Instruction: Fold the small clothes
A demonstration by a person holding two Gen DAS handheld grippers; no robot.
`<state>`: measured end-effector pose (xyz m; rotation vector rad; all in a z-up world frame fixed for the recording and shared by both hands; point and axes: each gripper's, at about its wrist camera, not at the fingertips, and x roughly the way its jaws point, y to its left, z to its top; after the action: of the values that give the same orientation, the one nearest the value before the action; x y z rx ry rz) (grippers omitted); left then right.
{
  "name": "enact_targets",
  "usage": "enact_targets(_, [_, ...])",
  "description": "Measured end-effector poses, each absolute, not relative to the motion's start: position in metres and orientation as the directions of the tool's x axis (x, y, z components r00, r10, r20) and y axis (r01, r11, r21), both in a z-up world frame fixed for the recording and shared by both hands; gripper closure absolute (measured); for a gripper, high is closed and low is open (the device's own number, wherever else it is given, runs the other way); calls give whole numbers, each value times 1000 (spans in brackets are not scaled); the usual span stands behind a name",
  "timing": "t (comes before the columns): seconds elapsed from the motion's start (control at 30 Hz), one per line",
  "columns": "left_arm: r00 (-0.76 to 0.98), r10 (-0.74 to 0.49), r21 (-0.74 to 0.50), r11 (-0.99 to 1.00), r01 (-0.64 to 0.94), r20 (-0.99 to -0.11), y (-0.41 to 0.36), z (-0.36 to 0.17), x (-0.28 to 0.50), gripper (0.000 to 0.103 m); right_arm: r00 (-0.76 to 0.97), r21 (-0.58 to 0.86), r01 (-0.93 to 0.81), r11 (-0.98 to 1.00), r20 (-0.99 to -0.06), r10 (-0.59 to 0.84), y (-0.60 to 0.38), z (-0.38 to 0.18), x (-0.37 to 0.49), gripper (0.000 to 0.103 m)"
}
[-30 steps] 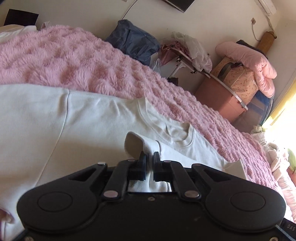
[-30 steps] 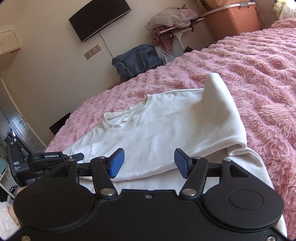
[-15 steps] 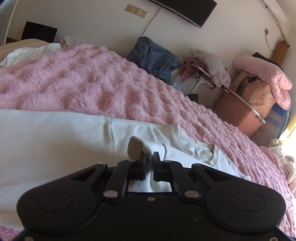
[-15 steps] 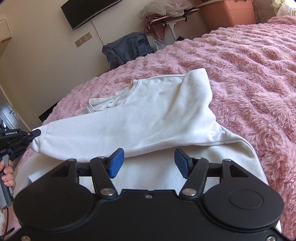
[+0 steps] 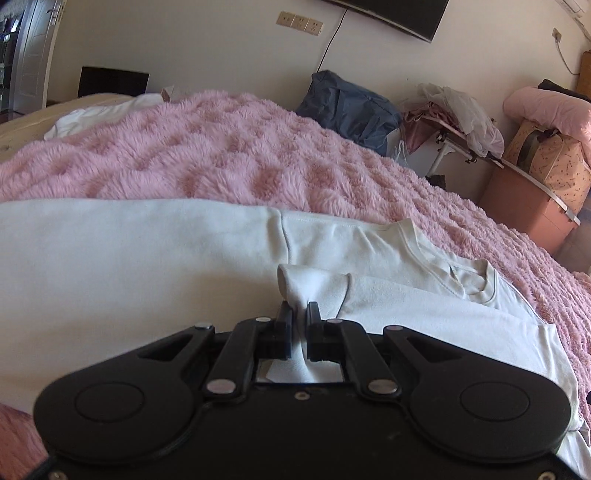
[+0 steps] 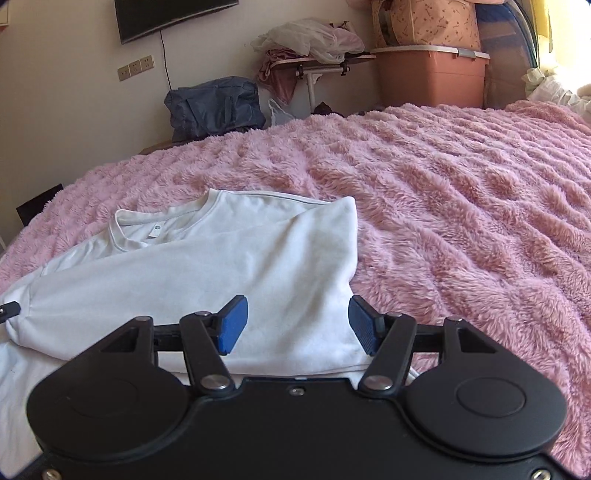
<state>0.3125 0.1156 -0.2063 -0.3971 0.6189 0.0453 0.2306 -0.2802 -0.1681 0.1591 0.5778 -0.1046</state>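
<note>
A white long-sleeved sweatshirt lies on the pink fluffy blanket, its collar and label toward the wall. One sleeve is folded across the body. My left gripper is shut on that sleeve's cuff, low over the shirt body. My right gripper is open with blue pads, empty, hovering over the folded shirt near its right edge. The tip of the left gripper shows at the left edge of the right wrist view.
The pink blanket covers the whole bed. Beyond the bed stand a dark blue bag, a small table with heaped clothes and an orange storage box. A TV hangs on the wall.
My left gripper has drawn the sleeve cuff across the shirt body and lowered it. The sleeve now lies flatter across the shirt. My right gripper stayed open and swung toward the right.
</note>
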Motion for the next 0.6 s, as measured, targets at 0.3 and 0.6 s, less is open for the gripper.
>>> enact_targets(0.3, [803,-33,-317,928,-197,-595,112,-206,310,97,827,89,156,984,-556,-81,-283,-178,221,41])
enact_targets(0.6, [805,-10,-343,908,-241,-593,119,-184,295,82,725,113,97,989,-688,7,-274,-204,257,41])
